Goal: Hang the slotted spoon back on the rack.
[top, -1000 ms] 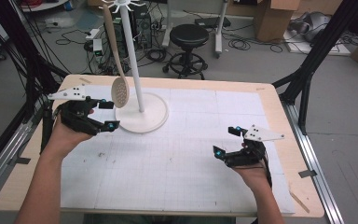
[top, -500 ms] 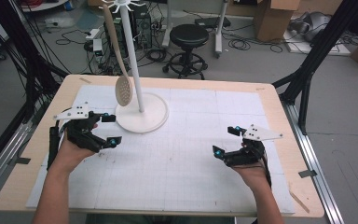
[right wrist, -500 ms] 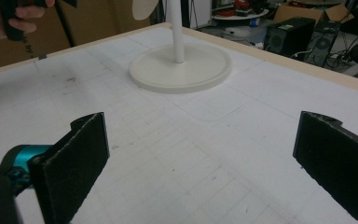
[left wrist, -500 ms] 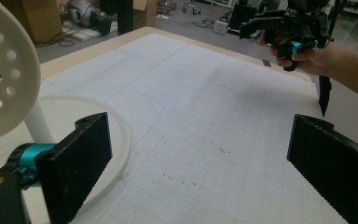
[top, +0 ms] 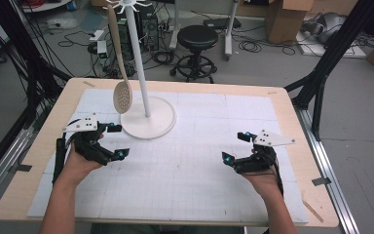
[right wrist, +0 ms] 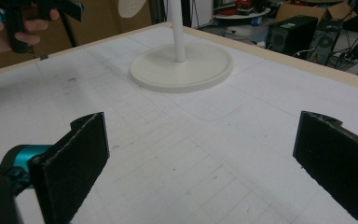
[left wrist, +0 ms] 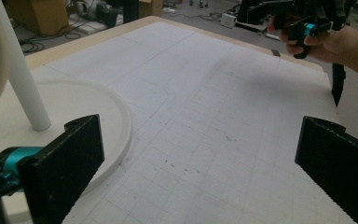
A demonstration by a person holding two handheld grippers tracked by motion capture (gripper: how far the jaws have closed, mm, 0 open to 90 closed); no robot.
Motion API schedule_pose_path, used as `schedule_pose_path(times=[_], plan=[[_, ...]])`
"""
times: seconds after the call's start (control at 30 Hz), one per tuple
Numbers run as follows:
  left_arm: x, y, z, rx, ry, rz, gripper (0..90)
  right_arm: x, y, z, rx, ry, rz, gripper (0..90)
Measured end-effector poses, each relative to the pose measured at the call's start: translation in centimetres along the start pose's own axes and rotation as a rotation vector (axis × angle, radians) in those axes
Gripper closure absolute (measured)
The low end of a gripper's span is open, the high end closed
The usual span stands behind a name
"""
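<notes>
A white stand rises from a round base point(top: 148, 119) on the paper-covered table, its pole point(top: 141, 63) topped with hooks. A pale slotted spoon point(top: 122, 97) hangs from one hook, its bowl just above the base's left side. My left gripper point(top: 117, 141) is open in front of and left of the base, with nothing between its jaws. The left gripper view point(left wrist: 200, 163) has the base point(left wrist: 74, 107) and pole point(left wrist: 21, 79) close on its left. My right gripper point(top: 234, 146) is open and empty at the near right; its own view point(right wrist: 200, 163) faces the base point(right wrist: 182, 65).
White gridded paper point(top: 199, 161) covers the wooden tabletop point(top: 292, 117). A black stool point(top: 197, 39), cables and cardboard boxes stand on the floor beyond the far edge. Black frame legs point(top: 321, 83) rise at the table's right side.
My left gripper has drawn back from the spoon and stand toward the near edge, staying open. The spoon hangs on its hook. The right gripper has not moved.
</notes>
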State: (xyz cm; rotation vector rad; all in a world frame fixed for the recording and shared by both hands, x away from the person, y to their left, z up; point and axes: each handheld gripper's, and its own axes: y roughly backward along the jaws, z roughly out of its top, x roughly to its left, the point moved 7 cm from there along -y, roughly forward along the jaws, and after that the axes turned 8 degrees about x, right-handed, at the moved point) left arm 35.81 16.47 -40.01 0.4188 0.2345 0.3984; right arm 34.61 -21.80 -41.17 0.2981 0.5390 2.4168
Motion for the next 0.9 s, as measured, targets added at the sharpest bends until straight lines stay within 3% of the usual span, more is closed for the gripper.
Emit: schedule_pose_path(times=[0.9], plan=[[-0.18, 0.54, -0.13, -0.015, -0.003, 0.016, 1.6, 0.02, -0.10, -0.12, 0.006, 0.001, -0.002, 2.6]])
